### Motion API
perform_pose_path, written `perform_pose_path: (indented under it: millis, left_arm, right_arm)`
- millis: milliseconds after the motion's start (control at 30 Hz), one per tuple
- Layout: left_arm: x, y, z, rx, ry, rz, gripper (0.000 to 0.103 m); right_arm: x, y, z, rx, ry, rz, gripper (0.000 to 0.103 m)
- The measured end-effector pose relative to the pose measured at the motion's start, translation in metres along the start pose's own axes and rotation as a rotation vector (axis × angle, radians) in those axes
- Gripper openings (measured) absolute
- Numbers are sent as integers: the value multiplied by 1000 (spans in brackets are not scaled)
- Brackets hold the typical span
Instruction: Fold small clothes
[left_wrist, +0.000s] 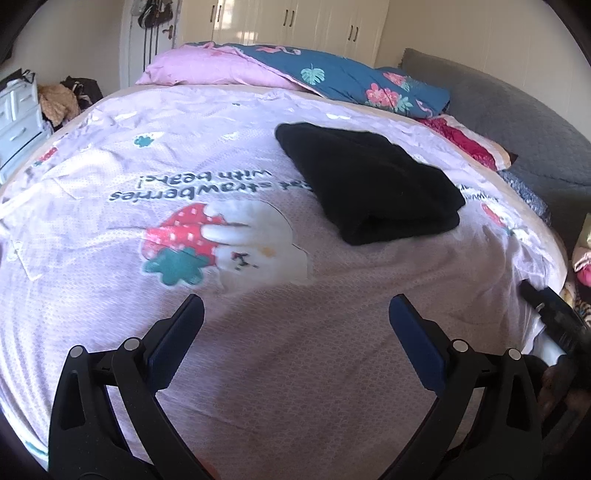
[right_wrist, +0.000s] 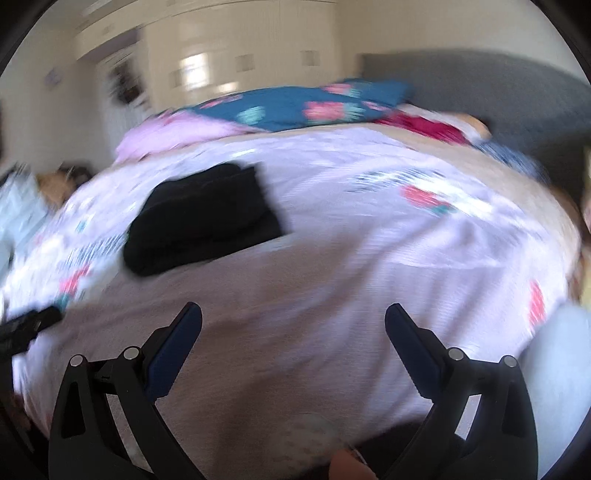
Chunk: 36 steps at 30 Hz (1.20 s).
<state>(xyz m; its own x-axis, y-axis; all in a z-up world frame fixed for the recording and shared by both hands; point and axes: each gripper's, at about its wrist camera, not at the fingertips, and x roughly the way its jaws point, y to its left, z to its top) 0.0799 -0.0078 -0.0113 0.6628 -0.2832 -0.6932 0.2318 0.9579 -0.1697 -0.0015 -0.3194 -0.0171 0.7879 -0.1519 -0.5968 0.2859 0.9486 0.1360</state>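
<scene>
One folded black garment (left_wrist: 369, 181) is seen right of centre. Two grippers are counted: the left gripper (left_wrist: 295, 314) and the right gripper (right_wrist: 293, 321), each at the bottom. One blue floral quilt (left_wrist: 347, 81) is seen at the top.

Both wrist views low over bed (left_wrist: 295, 369), sharing black garment (left_wrist: 365, 181).

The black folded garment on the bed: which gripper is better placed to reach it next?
Probably the left gripper: it is open and the black folded garment lies just ahead. The right gripper, also open, has it off to one side, blurred.
</scene>
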Motion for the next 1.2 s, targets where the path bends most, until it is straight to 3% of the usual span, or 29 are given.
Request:
perform_pose_path:
  millis: [100, 167, 233, 267, 400, 433, 467, 500, 533, 600, 667, 833, 1200]
  left_arm:
    - [-7, 47, 19, -63, -23, 67, 94]
    - [-13, 96, 33, -124, -45, 145, 94]
    - [-14, 155, 47, -170, -40, 273, 94]
    - [-15, 193, 54, -201, -47, 378, 94]
    - [-10, 298, 74, -280, -60, 589, 94]
    - [-6, 324, 79, -305, -59, 600, 94]
    - [-2, 338, 81, -316, -51, 611, 94]
    - [6, 365, 85, -358, -32, 641, 94]
    - [13, 381, 87, -380, -16, 653, 94]
    - [28, 410, 87, -428, 25, 690, 94]
    - [48, 433, 81, -483, 104, 666, 95]
    - [54, 421, 82, -422, 118, 730, 95]
    - [51, 426, 80, -433, 114, 717, 95]
  right_arm:
    - [-9, -77, 16, 226, -7, -135, 99]
    - [-14, -149, 19, 361, 4, -340, 99]
    - [-19, -227, 10, 459, 14, -573, 99]
    - [-20, -264, 2, 498, 49, -672, 99]
    - [-28, -370, -33, 613, 153, -947, 99]
    - [-31, -388, -41, 622, 172, -1008, 99]
    - [-31, -402, -48, 652, 209, -1023, 99]
    - [-31, -416, -58, 721, 232, -979, 99]
    - [-34, -419, -63, 765, 203, -960, 99]
    - [-35, -419, -67, 773, 190, -971, 99]
    - [-36, -416, -70, 761, 190, -983, 99]
    - [-37, -418, -70, 779, 181, -962, 99]
    - [-36, -417, -65, 782, 178, -958, 99]
